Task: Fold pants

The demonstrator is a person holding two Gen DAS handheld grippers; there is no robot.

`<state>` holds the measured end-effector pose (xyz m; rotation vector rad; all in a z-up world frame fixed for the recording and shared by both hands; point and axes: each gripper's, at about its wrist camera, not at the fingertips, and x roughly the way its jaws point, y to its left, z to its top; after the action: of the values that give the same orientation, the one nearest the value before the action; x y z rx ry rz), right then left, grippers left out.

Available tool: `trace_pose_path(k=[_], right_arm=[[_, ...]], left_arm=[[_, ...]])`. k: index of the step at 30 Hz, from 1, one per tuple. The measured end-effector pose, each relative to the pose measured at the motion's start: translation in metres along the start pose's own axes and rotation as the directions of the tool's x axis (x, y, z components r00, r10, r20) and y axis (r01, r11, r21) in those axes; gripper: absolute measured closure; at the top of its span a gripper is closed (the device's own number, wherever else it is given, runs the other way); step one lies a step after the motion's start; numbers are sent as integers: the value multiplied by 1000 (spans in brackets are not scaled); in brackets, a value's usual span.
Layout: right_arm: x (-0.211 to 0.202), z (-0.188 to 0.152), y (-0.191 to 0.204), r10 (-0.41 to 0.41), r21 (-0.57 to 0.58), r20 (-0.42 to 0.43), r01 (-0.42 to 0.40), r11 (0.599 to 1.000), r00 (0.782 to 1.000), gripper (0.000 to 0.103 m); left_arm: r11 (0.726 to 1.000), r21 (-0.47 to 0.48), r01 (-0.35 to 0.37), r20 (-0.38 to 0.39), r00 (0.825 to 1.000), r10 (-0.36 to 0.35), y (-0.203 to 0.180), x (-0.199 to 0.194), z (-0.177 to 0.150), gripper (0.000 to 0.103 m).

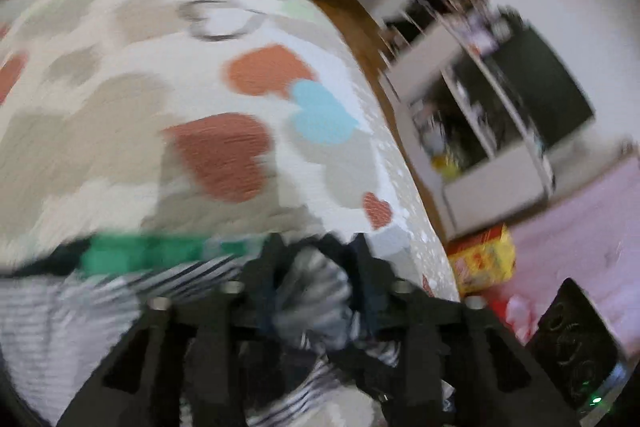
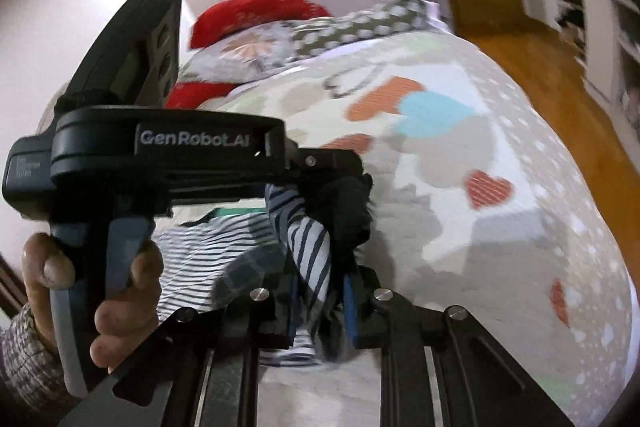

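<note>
Right wrist view: the striped pants (image 2: 310, 247) are pinched in both the right gripper (image 2: 320, 291) and the left gripper (image 2: 344, 203), lifted just above the heart-print bedspread (image 2: 500, 227) near its right edge, with the rest of the fabric trailing down onto the bed. Left wrist view is pretty blurred, but cloth is seen clamped there too. Probably the bunched fabric could get yanked out of one grip if the two are pulled apart too quickly, so the fold ends up crooked.

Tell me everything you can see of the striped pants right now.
The striped pants look like soft, thin white fabric with narrow dark stripes. One bunched fold is pinched in the right gripper, another in the left gripper, the two close together. The rest lies rumpled on the heart-print bedspread. A green band borders them.
</note>
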<state>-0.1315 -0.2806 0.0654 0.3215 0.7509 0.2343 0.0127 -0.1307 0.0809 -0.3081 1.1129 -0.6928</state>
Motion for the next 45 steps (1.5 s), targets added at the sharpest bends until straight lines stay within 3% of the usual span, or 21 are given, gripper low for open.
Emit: trace_pose_path(k=[2,4,6,7,9,12,16,19,20,23,27,30,34,36,40,45], right_arm=[[15,0,26,-1,-80,-22,-1,997,1000,80],[32,-3,46,39,-120,-63,-46,992,997,71],[48,-9,59,130,-124,-127,-146,982,983,53],[59,-13,66,173,-109,-174,-193,975,969,53],[66,-20,80,177,-119,-197,-202,972,964,52],[56,-17,90,181,-148,-204,-213,966,962,52],[27,2,82,122,-118,-134,-138,983,983,52],[29,22,78,36,-89,-123,-47,995,992,54],[35,25,77,17,-83,-134,-28,996,991,59],[59,23,77,7,-59,-194,-19,998,981,61],[107,5,75,-67,-96,-339,36,995,938,59],[93,10,84,-91,-140,-313,49,989,946,58],[60,19,114,-90,-207,-226,43,977,970,57],[57,21,144,-45,-261,-247,-22,965,968,46],[89,17,206,50,-302,-376,-173,938,925,43],[154,5,256,72,-243,-527,-231,942,847,42]], left_arm=[[996,-89,-23,42,999,26,26,-24,-11,51],[987,-142,-72,103,991,87,47,-56,-31,46],[975,-179,-132,174,971,164,63,-88,-55,37],[967,-198,-160,208,957,201,73,-105,-68,34],[949,-226,-218,242,931,272,85,-128,-90,34],[934,-263,-243,262,913,311,104,-149,-107,34],[916,-328,-231,302,893,333,129,-167,-118,34],[909,-369,-194,303,899,315,140,-169,-124,34],[907,-376,-189,305,899,314,143,-170,-126,34],[885,-417,-206,312,882,352,155,-182,-131,34],[844,-506,-180,305,878,370,187,-199,-141,31],[806,-571,-154,309,869,386,213,-210,-152,29],[778,-624,-73,334,875,351,237,-222,-165,29],[774,-630,-54,352,869,347,240,-228,-169,29],[778,-627,-48,377,855,357,241,-241,-178,29],[762,-648,-16,403,842,360,253,-258,-192,29]])
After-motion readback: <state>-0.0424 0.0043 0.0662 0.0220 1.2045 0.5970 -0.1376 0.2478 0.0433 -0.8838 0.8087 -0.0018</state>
